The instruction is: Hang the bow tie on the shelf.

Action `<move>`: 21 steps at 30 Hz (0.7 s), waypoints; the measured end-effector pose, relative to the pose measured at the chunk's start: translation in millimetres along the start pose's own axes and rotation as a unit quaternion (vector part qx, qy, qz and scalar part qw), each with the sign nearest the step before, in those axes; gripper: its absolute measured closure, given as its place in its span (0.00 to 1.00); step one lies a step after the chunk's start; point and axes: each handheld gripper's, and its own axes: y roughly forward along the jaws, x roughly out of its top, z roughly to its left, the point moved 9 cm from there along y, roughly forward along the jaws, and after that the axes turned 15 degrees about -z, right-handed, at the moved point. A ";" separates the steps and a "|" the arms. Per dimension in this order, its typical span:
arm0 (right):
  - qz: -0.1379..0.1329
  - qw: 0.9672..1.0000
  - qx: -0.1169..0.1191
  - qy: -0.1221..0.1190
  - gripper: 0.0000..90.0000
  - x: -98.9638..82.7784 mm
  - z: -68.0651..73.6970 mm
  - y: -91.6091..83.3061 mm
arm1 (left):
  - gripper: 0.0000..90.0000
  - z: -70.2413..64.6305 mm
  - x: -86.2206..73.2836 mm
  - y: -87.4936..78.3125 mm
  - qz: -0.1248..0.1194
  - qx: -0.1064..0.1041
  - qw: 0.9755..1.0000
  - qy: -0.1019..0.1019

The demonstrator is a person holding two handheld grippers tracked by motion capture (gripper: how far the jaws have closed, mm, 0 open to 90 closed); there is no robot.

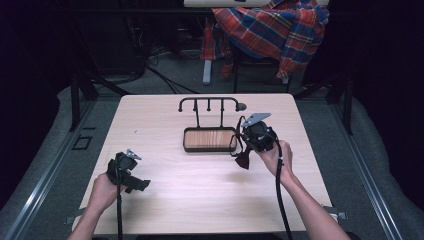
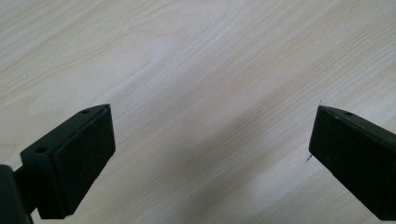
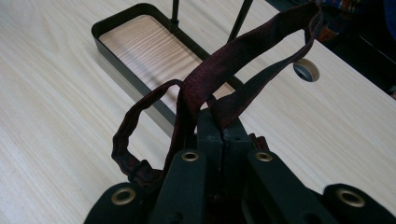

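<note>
The right gripper is seen with jaws pressed together on a dark red strap, looped above the fingertips, just before a black tray stand. The left gripper is held wide apart over the bare wooden table.

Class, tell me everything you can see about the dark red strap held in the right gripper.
The strap is a narrow dark red band of soft, velvety-looking cloth, bent into loops. The right gripper has its jaws shut on it. One long loop rises toward the stand; a smaller one sags left above the table, with a small black fitting on it.
</note>
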 end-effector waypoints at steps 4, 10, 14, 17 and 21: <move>0.001 1.000 -0.002 -0.001 0.98 0.6 -1.2 3.7 | 0.00 -3.1 1.8 2.8 0.002 -0.005 1.000 0.005; -0.004 1.000 -0.007 0.002 0.98 4.0 -3.9 6.8 | 0.00 -0.6 0.2 2.6 0.002 -0.003 1.000 0.000; -0.013 1.000 -0.006 0.006 0.98 9.2 -5.7 8.6 | 0.00 -2.0 1.1 3.2 0.001 -0.004 1.000 0.003; -0.016 1.000 -0.006 0.003 0.98 12.4 -6.1 9.7 | 0.00 -0.7 -0.3 3.0 0.004 -0.004 1.000 0.000; -0.022 1.000 -0.005 0.004 0.98 16.6 -6.6 10.1 | 0.00 -1.0 -0.4 3.3 0.005 -0.005 1.000 -0.001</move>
